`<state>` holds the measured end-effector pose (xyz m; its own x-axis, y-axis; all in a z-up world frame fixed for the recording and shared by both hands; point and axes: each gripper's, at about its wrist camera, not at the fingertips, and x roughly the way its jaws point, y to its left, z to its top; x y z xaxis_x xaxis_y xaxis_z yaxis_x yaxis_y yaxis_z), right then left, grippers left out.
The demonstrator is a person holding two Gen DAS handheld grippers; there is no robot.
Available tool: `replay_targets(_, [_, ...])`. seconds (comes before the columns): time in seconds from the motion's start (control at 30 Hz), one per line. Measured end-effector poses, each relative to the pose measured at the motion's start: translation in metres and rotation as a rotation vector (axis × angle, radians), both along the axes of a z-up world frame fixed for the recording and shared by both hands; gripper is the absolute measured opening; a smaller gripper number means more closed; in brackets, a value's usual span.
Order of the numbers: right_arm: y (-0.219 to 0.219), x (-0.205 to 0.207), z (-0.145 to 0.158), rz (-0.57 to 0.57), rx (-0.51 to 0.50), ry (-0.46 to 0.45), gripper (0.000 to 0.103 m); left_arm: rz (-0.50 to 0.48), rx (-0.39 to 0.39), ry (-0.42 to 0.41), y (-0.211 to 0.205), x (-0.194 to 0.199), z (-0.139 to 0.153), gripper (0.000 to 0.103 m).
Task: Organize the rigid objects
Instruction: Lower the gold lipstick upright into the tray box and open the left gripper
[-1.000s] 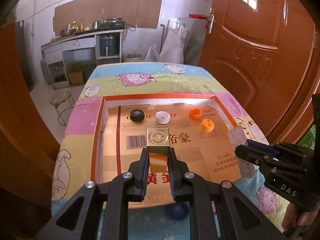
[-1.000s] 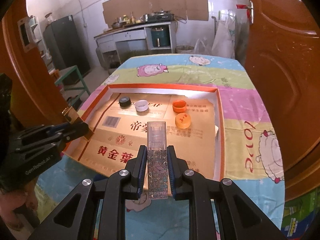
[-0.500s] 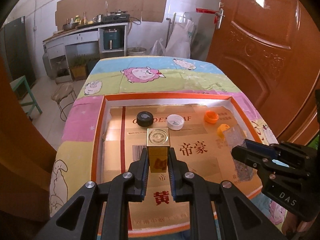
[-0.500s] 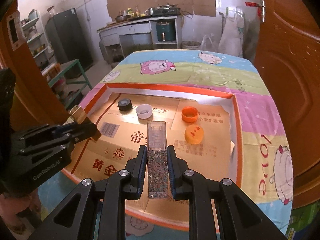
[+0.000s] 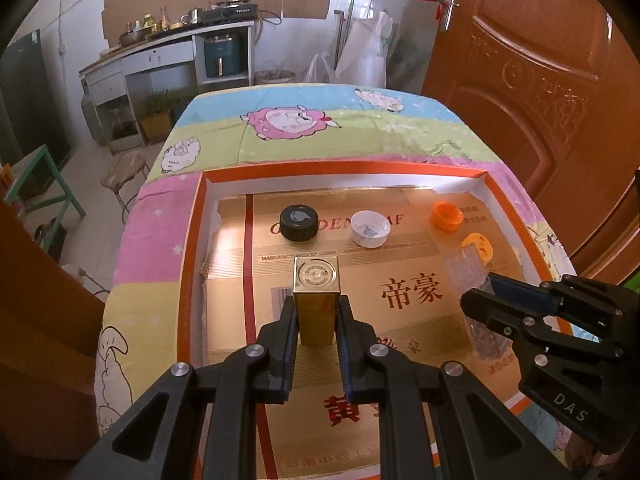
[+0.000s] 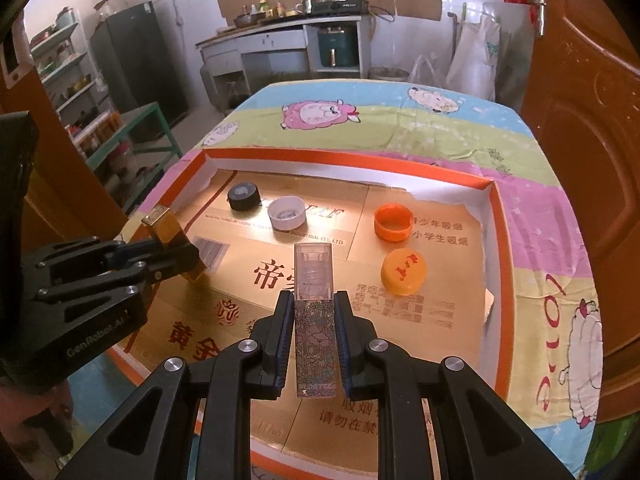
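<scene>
left gripper (image 5: pixel 316 322) clamped on a gold rectangular box (image 5: pixel 317 300), pads pressing its two narrow sides, embossed round emblem on the end facing away from the camera. box held tilted, above the left half of the tray (image 5: pixel 192 240), not touching the floor of it. in the right wrist view, same gold box (image 6: pixel 170 236) seen from the side, sticking out of the left gripper (image 6: pixel 176 254) over the tray's left edge.

right gripper (image 6: pixel 314 328) clamped on a slim clear case (image 6: pixel 314 308), lower part printed with a flower pattern, upper part see-through and projecting past the fingertips. case held above the middle of the tray (image 6: pixel 496 216), clear of the cardboard. from the left wrist view, the clear case (image 5: pixel 468 276) showing beside the right gripper (image 5: pixel 480 306), over the tray's right half.

shallow orange-rimmed tray on a table covered with a cartoon sheep cloth (image 5: pixel 300 120), lined with flattened gold cardboard carrying red characters. four caps on the lining along the far side: black cap (image 5: pixel 299 223) and white cap (image 5: pixel 370 228) near each other on the left, open side up on the white one; orange ring cap (image 6: pixel 393 223) open side up on the right, and a closed orange cap (image 6: pixel 403 266) with red marks just nearer than it. all four apart from each other and from both held items.

brown wooden door (image 5: pixel 540 80) standing to the right of the table.
</scene>
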<state>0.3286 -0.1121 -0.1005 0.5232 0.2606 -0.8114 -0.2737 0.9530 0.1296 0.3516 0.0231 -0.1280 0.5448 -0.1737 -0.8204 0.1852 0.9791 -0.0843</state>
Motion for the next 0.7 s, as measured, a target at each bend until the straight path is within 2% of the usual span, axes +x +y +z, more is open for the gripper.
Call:
replay_targets(0.33, [0.003, 0.014, -0.012, 0.001, -0.006, 0.016, 0.021, -0.001, -0.008, 0.003, 0.000, 0.009, -0.006, 0.018])
replay_targets(0.53, [0.004, 0.019, -0.017, -0.004, 0.002, 0.028, 0.021, -0.016, 0.010, 0.033, -0.004, 0.023, -0.006, 0.019])
replay_targets(0.7, [0.005, 0.022, -0.018, -0.004, 0.007, 0.020, 0.020, -0.016, -0.014, 0.033, -0.003, 0.027, -0.007, 0.019])
